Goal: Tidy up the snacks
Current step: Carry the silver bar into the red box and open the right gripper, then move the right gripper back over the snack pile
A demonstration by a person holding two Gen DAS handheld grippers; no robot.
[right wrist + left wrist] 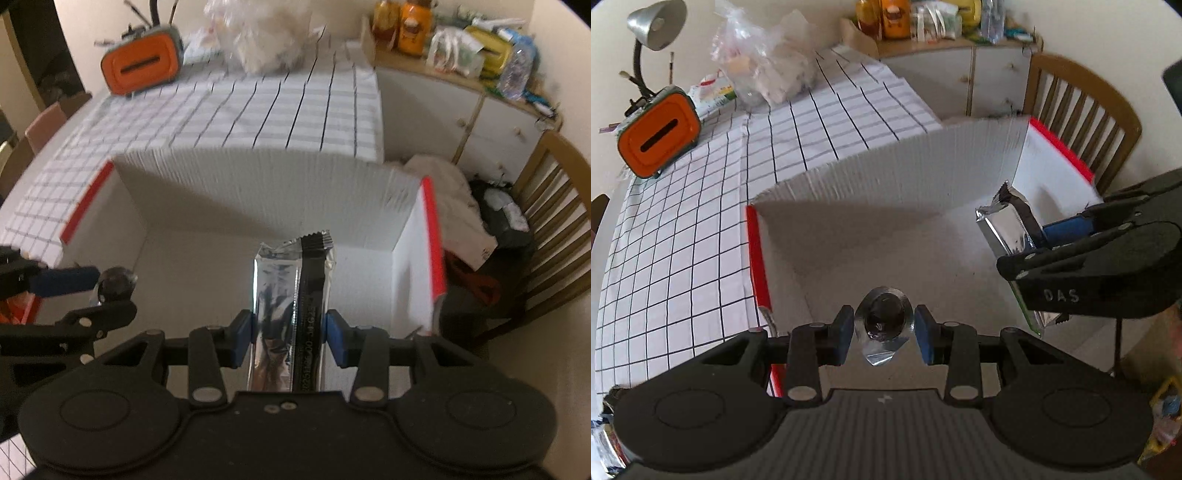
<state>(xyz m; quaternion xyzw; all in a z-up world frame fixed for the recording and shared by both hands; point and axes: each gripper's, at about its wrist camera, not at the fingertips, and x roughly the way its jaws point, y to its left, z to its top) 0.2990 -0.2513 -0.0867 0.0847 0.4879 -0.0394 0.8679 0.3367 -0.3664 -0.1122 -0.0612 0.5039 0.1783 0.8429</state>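
Snack bar (291,314) clamped over box (236,184), round sweet (884,320) alongside

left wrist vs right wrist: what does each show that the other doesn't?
Left wrist only: the desk lamp behind the orange box.

Right wrist only: a pile of cloth and bags on the chair beside the white box.

Both: the white box, the left gripper shut on a small round foil snack, and the right gripper shut on a silver snack bar, both over the box.

Silver bar (291,317), round snack (884,319), gripped.
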